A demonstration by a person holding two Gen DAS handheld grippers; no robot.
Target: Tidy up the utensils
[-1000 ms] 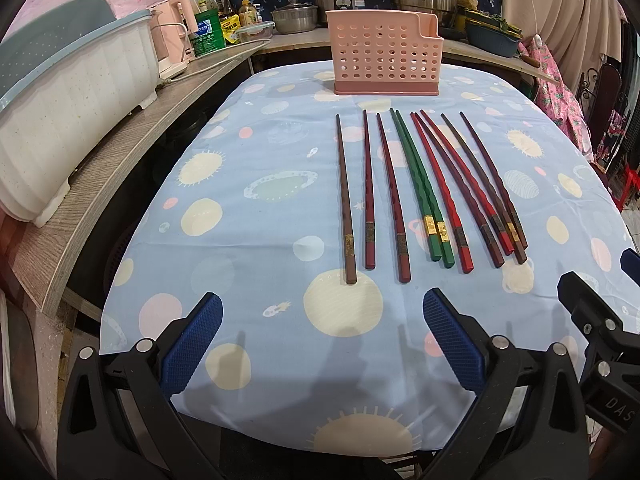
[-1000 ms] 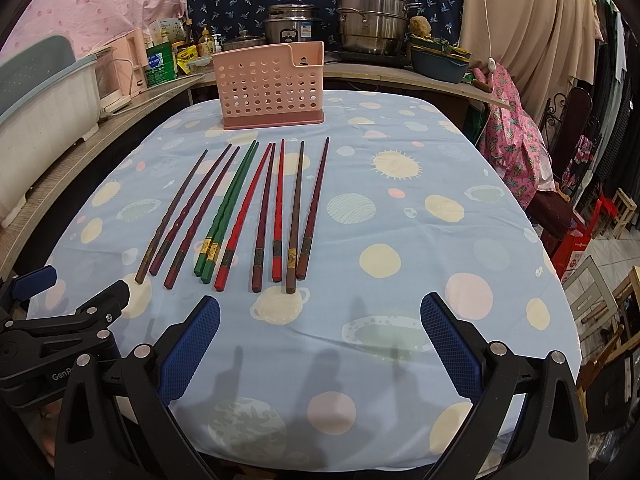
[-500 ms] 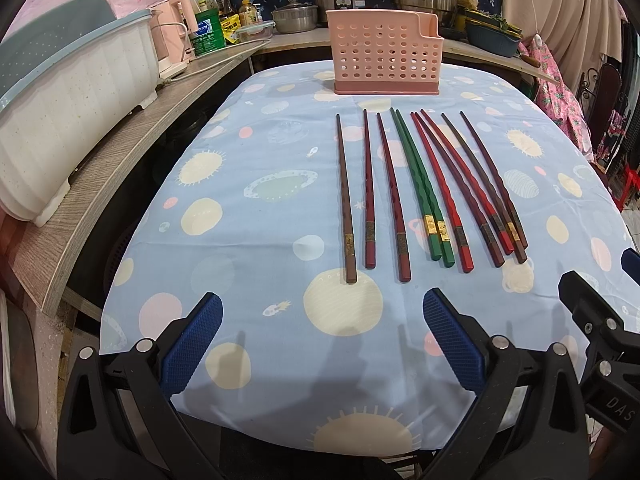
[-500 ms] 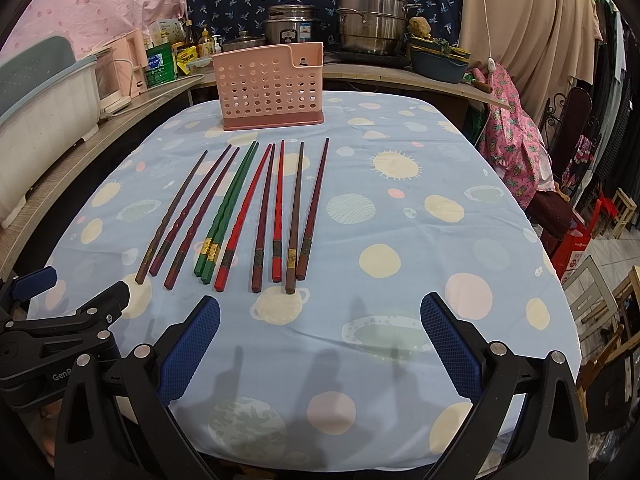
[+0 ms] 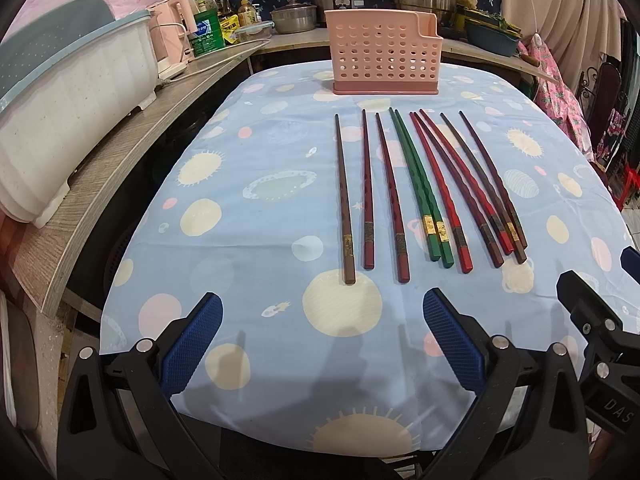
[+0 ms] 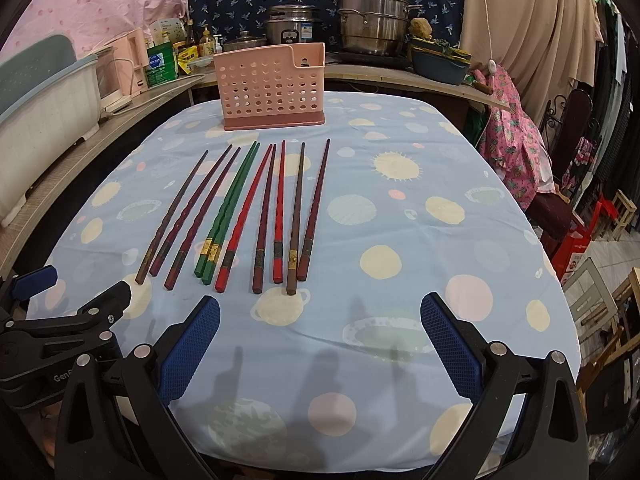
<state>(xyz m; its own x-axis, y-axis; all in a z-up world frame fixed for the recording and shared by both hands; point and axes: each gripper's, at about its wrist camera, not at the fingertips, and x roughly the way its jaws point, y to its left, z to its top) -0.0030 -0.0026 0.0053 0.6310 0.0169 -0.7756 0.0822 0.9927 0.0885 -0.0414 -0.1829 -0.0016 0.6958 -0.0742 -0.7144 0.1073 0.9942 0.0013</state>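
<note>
Both grippers, left (image 5: 322, 334) and right (image 6: 320, 332), hang wide-jawed and empty. The chopsticks (image 5: 416, 192) lie close together. A grab may catch two, or roll one away.

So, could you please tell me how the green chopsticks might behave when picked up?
The green chopsticks look straight and rigid, so probably stiff. They are thin and glossy, so likely light and slippery. Lying touching, they may shift together.

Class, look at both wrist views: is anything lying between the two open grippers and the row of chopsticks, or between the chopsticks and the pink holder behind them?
Nothing visible blocks either path. Only bare tablecloth lies between the left gripper, the right gripper and the chopsticks. Beyond their tips, the cloth is equally bare up to the pink holder, which stands upright with its top open.
</note>
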